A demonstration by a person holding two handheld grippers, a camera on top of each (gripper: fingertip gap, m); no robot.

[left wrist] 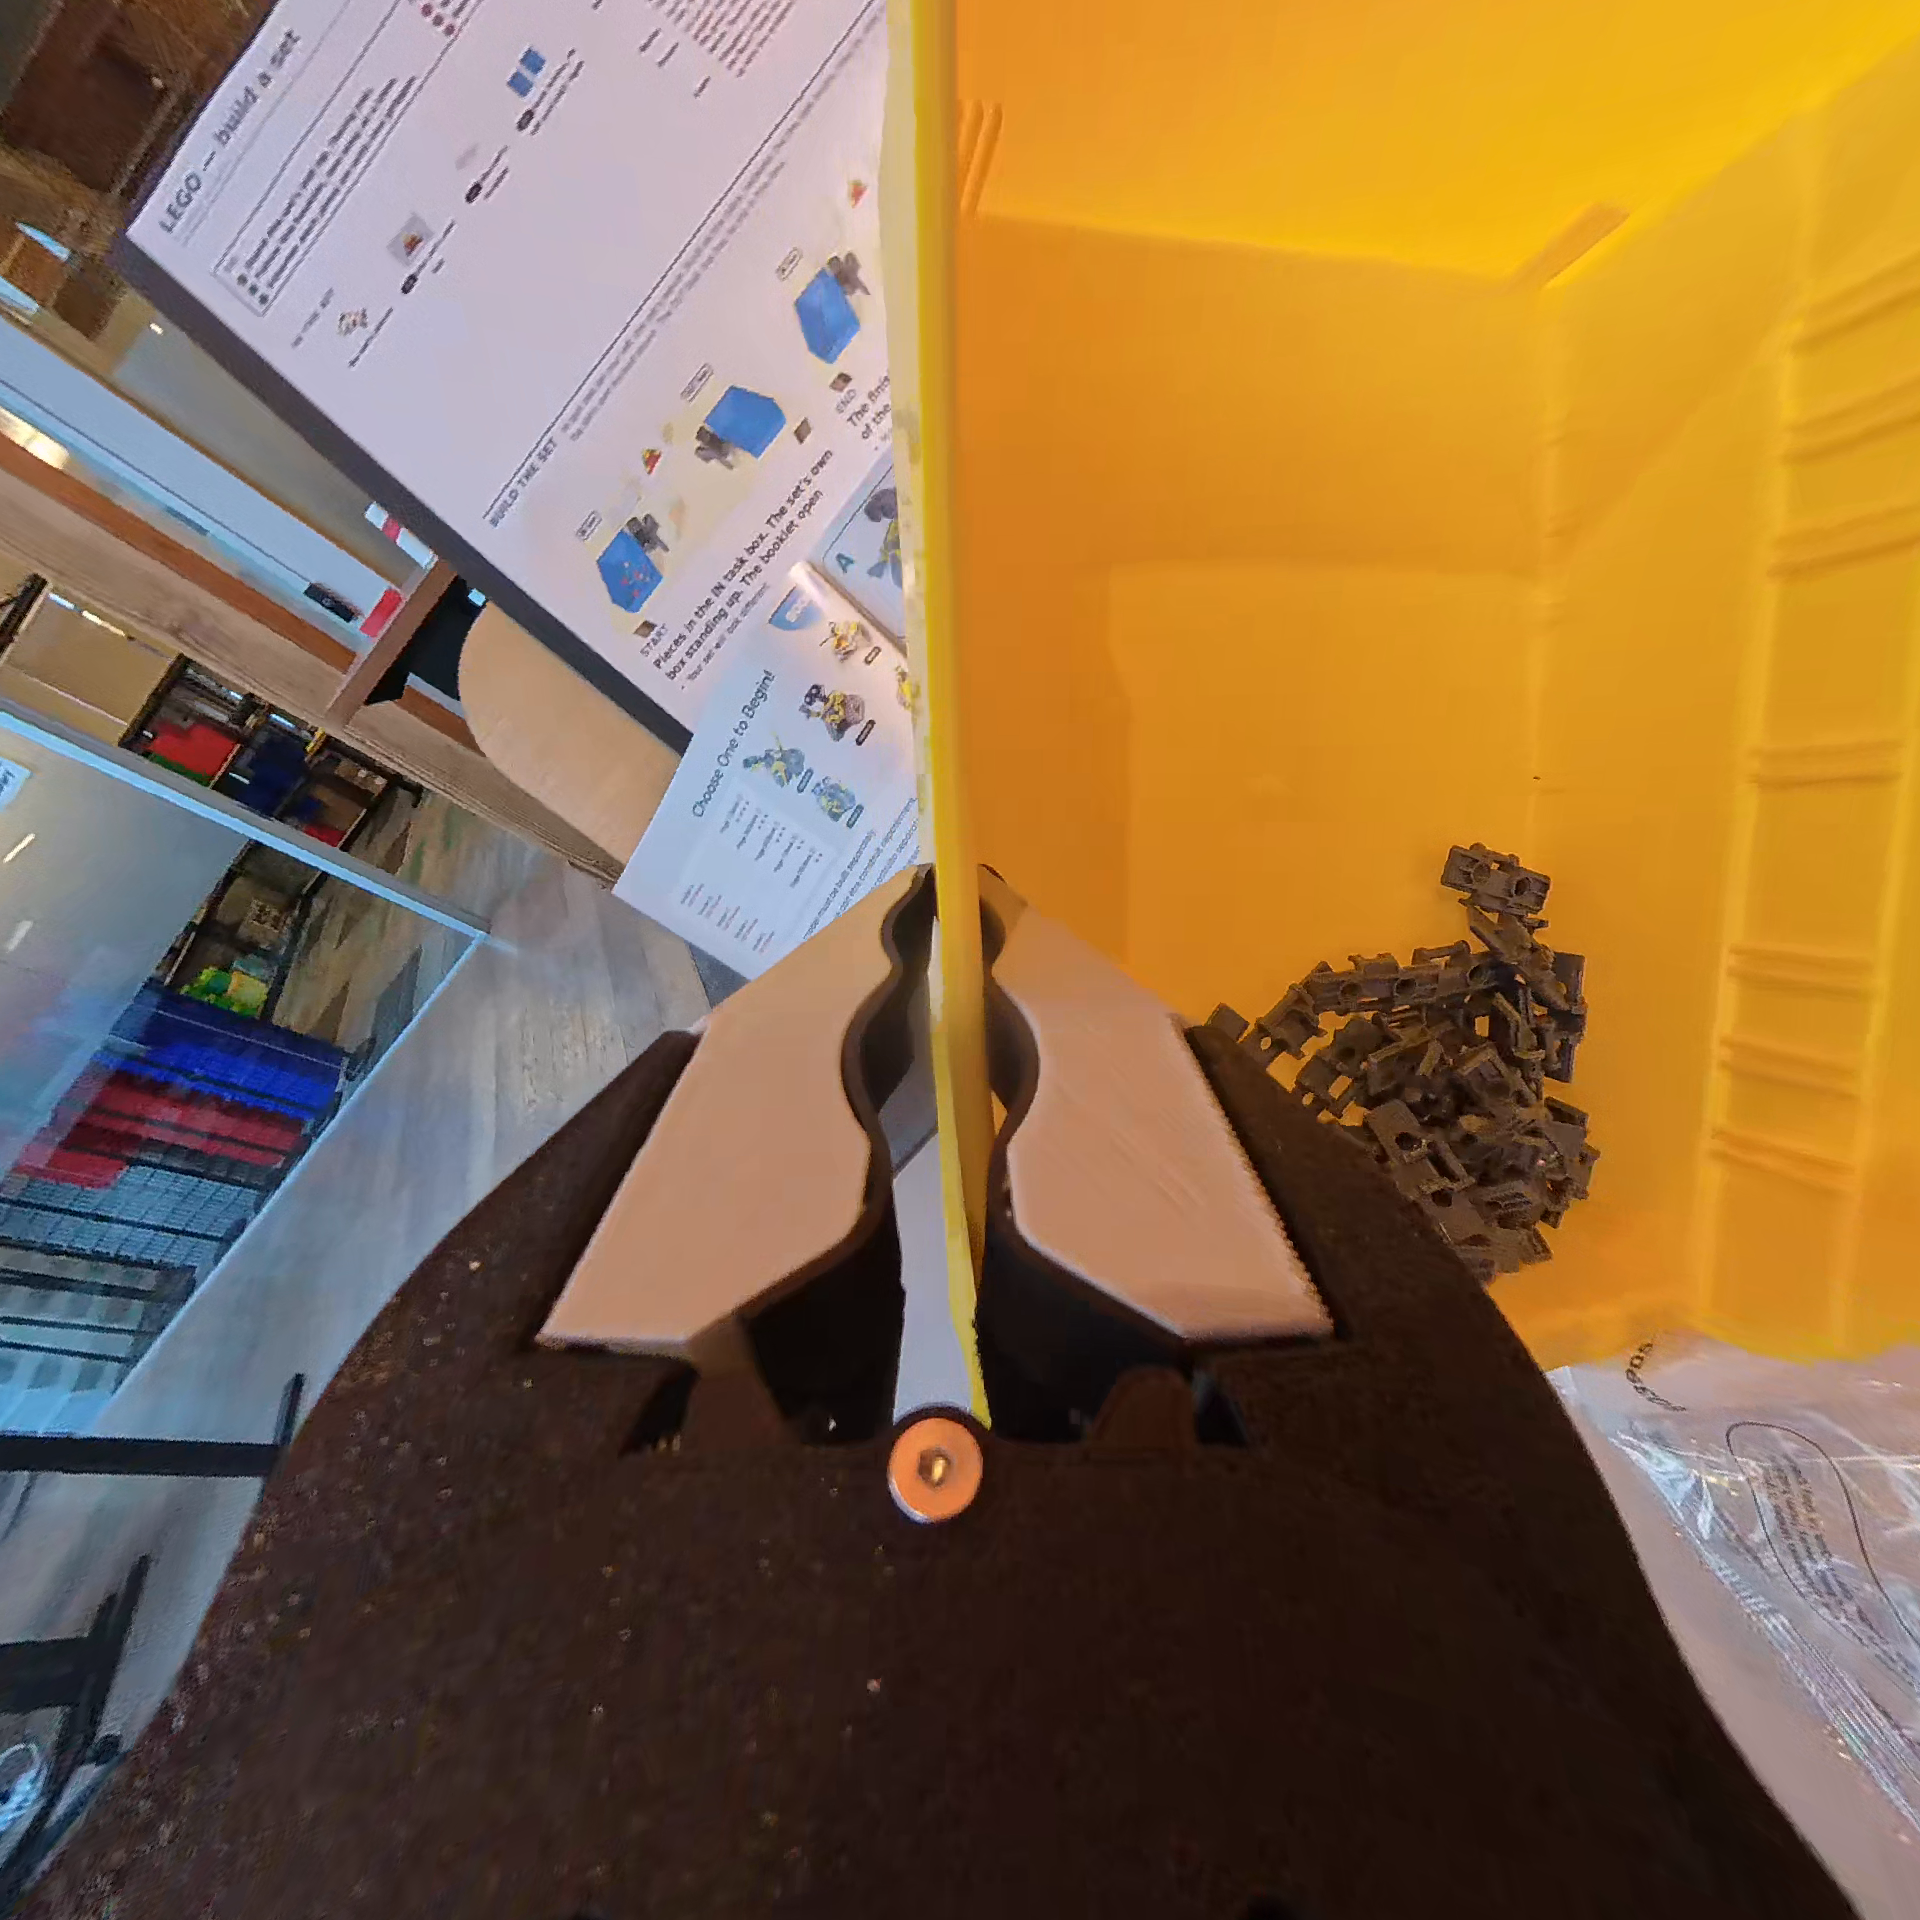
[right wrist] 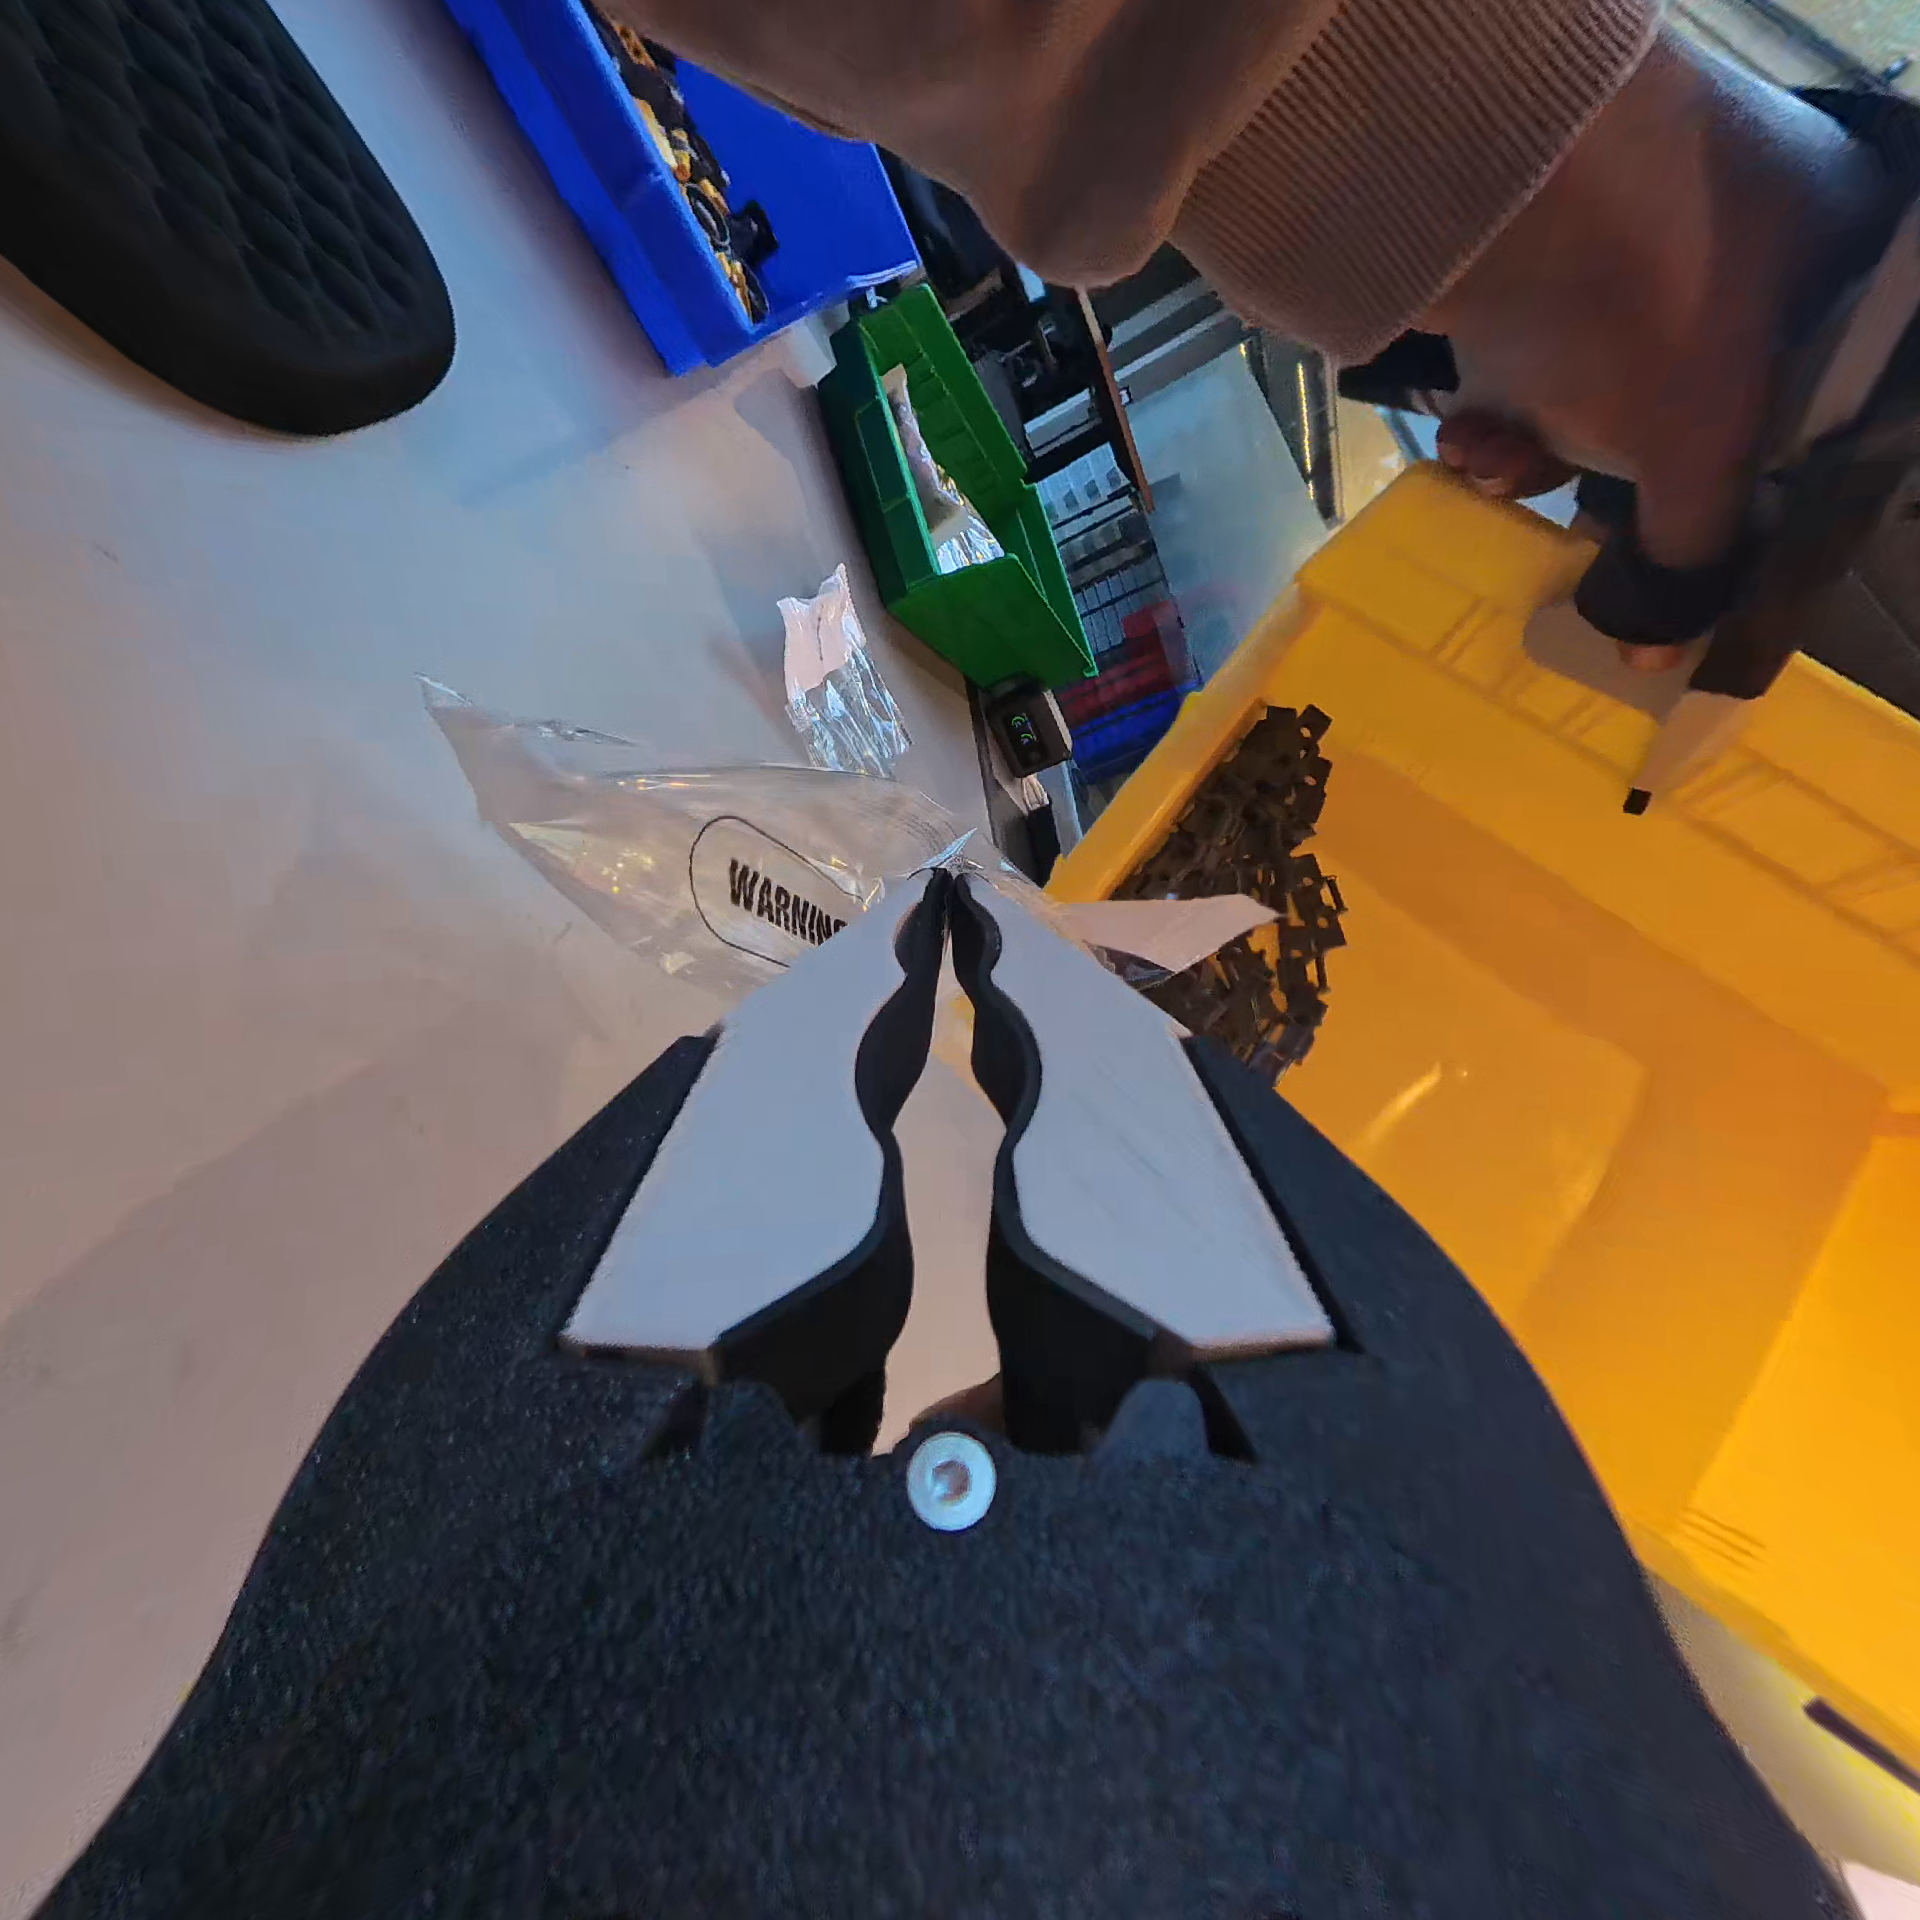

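Left tongs [left wrist: 956, 914]: clamped on the yellow bin [left wrist: 1299, 468] wall, tilting it.
Right tongs [right wrist: 948, 883]: pinching the clear plastic bag [right wrist: 665, 842] at the bin's mouth.
Dark grey pieces [left wrist: 1444, 1060]: heaped inside the bin.
Tabletop [right wrist: 260, 727]: beneath the bag.

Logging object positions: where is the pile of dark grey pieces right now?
The dark grey pieces lie heaped inside the tilted yellow bin, right of the left gripper clamping its wall.

I see a glossy yellow plastic bin [right wrist: 1558, 1039], a crinkly clear film bag [right wrist: 665, 831] at nine o'clock, and matt grey parts [left wrist: 1455, 1081].
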